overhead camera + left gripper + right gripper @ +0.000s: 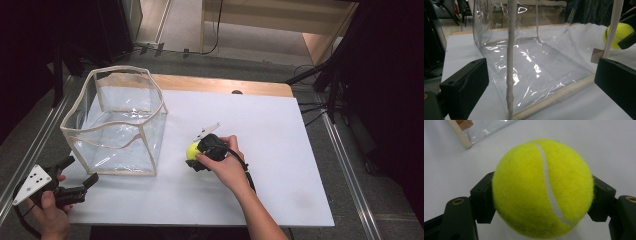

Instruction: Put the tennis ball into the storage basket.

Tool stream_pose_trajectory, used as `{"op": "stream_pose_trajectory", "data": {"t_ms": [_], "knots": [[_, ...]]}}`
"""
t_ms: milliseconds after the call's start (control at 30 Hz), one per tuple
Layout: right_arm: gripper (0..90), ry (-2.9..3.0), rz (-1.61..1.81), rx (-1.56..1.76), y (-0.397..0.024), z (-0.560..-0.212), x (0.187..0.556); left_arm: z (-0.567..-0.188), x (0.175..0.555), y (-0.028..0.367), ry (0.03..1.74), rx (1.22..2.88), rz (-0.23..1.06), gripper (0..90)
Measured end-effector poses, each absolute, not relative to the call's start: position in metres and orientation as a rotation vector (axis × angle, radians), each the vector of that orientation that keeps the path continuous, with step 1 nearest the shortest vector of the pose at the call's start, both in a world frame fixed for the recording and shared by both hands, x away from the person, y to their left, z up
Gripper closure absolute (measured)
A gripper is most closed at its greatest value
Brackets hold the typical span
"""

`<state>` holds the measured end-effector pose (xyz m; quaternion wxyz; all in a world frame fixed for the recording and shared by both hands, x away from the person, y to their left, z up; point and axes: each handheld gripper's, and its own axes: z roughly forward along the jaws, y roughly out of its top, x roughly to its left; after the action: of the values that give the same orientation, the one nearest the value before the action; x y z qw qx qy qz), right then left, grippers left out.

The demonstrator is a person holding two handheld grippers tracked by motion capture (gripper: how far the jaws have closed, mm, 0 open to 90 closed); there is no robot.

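Note:
A yellow-green tennis ball [542, 188] sits squeezed between the two black jaws of my right gripper [542, 195], which is shut on it. From above, the ball [192, 150] and that gripper [196, 155] are at the middle of the white table sheet, just right of a clear plastic bag with cream trim [117, 120]. My left gripper [87, 184] is open at the table's near left corner, close to the bag's front corner [510, 110]. Through the bag's clear wall the ball [617, 35] shows at the far right.
The white sheet [280, 150] covers a wooden table [225, 85]. Metal rails run along both sides on the floor. Dark stands and cables crowd the right side beyond the table. The bag stands upright with its top open.

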<state>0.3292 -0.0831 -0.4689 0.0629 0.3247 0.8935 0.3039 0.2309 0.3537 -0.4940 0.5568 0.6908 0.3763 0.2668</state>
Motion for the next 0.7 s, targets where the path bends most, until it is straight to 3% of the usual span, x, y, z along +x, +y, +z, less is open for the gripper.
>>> {"op": "stream_pose_trajectory", "data": {"t_ms": [700], "knots": [[23.4, 2.749, 0.967, 0.856, -0.053, -0.446, 0.336, -0.494, 0.231, 0.354, 0.887, 1.630, 0.632, 0.0]]}}
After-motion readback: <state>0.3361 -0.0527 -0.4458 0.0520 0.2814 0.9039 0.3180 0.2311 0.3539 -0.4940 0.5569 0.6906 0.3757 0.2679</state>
